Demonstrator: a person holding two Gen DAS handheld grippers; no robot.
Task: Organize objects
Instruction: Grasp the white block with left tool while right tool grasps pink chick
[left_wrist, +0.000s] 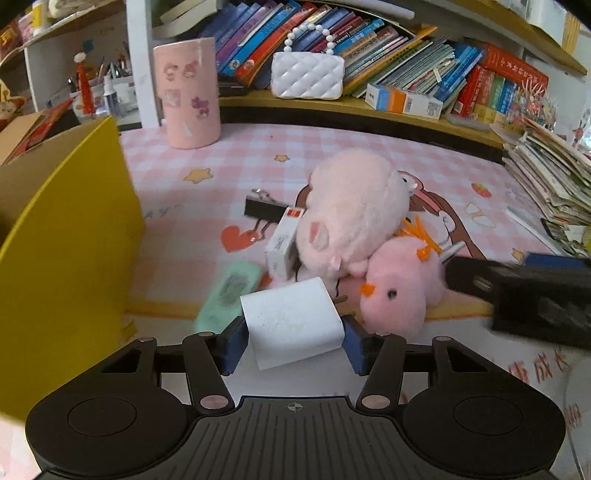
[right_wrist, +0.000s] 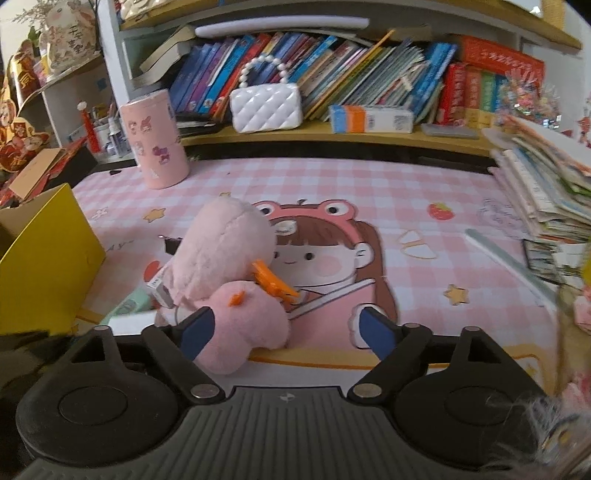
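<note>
Your work surface is a pink checked desk mat (right_wrist: 332, 184) with a cartoon girl printed on it, and a yellow box (left_wrist: 70, 236) stands open at its left edge. Near the middle lies a large pale pink plush (left_wrist: 354, 210), with a smaller pink chick plush (left_wrist: 399, 291) leaning against its near side. A small white carton (left_wrist: 282, 243) and a black binder clip (left_wrist: 264, 210) sit just left of the large plush; a mint-green flat item (left_wrist: 229, 291) lies nearer the box. Your left gripper (left_wrist: 295, 343) is clenched on a white charger plug (left_wrist: 291, 325), both blue pads pressing its sides. Your right gripper (right_wrist: 288, 332) stands released, jaws wide, with the chick plush lying against its left finger.
</note>
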